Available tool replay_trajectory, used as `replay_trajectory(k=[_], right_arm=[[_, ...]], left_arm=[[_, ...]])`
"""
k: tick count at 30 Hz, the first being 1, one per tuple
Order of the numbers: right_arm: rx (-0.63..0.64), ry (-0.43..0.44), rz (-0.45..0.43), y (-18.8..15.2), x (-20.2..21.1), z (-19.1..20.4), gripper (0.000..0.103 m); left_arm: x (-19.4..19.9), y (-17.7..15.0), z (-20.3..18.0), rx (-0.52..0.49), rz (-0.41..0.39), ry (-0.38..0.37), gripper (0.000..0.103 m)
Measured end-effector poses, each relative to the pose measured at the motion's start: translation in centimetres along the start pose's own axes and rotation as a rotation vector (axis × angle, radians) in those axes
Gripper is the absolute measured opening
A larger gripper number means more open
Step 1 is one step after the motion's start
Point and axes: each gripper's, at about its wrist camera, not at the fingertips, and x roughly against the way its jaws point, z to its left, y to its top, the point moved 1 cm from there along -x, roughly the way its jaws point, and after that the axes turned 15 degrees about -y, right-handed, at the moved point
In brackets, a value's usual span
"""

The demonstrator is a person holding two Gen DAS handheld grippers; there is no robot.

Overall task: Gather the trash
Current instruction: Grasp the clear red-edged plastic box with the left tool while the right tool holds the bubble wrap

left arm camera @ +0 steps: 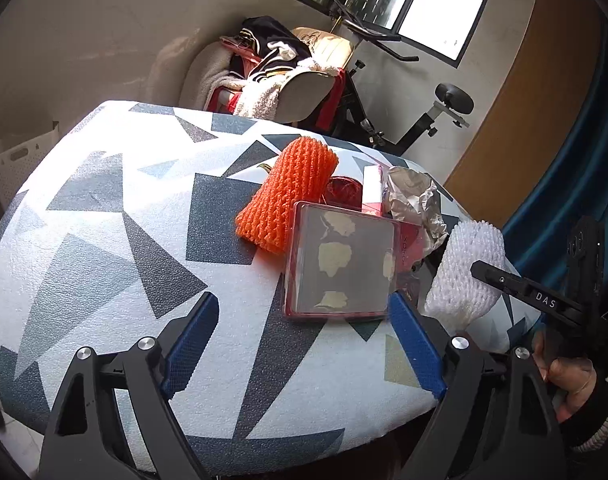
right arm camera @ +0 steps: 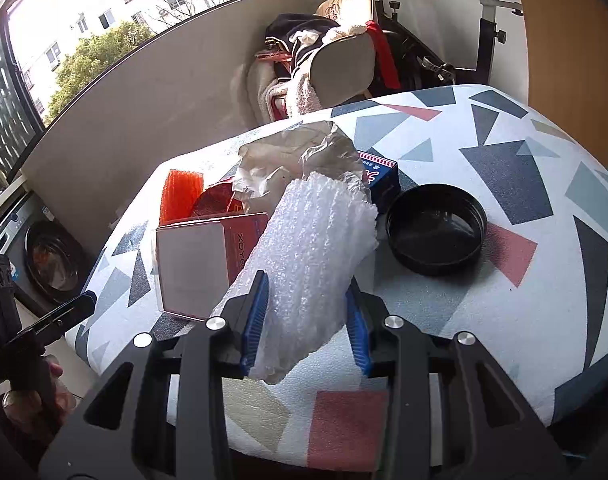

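Observation:
A white foam net sleeve hangs tilted above the patterned table, and my right gripper is shut on its lower end. The left wrist view shows that sleeve at the right with one of the right gripper's fingers on it. My left gripper is open over the table, its tips just short of a red box with a clear lid. Beyond the box lie an orange foam net, a red round piece and crumpled foil.
A black round lid and a small blue box sit right of the pile. Behind the table are a chair heaped with clothes and an exercise bike. A washing machine stands to the left.

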Motion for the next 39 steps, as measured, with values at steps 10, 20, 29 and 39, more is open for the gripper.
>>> replay_trajectory(k=[10,20,29,39], right_arm=[[0.024,-0.024,0.040,-0.9,-1.4,0.2,0.039],[0.030,-0.035,0.065,-1.3,-2.2,0.2,0.039],[0.023,-0.038,0.081,-1.5,-2.7,0.2,0.039],[0.018,-0.037,0.088,-1.4,-2.8,-0.1,0.039]], left_arm=[[-6.7,2.8,2.7,0.041,0.133,-0.126,0.056],[-9.0,2.5,5.3,0.149,0.157,-0.201,0.049],[-10.6,1.9,6.3,0.243,0.189,-0.322,0.058],[-9.1,1.3,5.1,0.212,0.129,-0.322,0.041]])
